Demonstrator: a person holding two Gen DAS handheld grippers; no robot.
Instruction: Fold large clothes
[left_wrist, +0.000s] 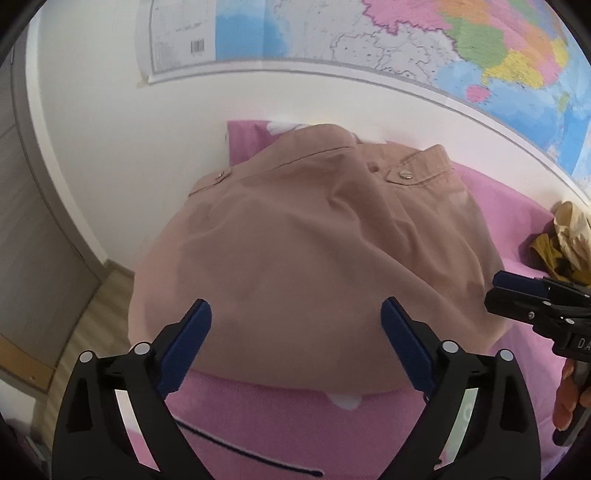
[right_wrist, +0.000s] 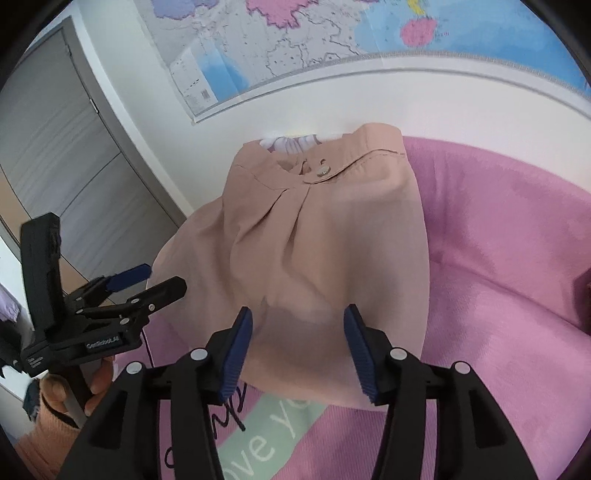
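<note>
Dusty-pink trousers (left_wrist: 303, 251) lie folded on a pink bedspread (left_wrist: 280, 424), waistband with metal buttons toward the wall. They also show in the right wrist view (right_wrist: 325, 251). My left gripper (left_wrist: 295, 317) is open and empty, hovering over the near folded edge. My right gripper (right_wrist: 297, 325) is open and empty, over the near edge on the right side. The right gripper also shows at the right edge of the left wrist view (left_wrist: 517, 291), and the left gripper at the left of the right wrist view (right_wrist: 147, 284).
A map (left_wrist: 369, 37) hangs on the white wall behind the bed. A pile of yellow and cream clothes (left_wrist: 565, 240) lies at the right. A grey wardrobe (right_wrist: 55, 147) and wood floor (left_wrist: 96, 314) are to the left of the bedspread (right_wrist: 498, 295).
</note>
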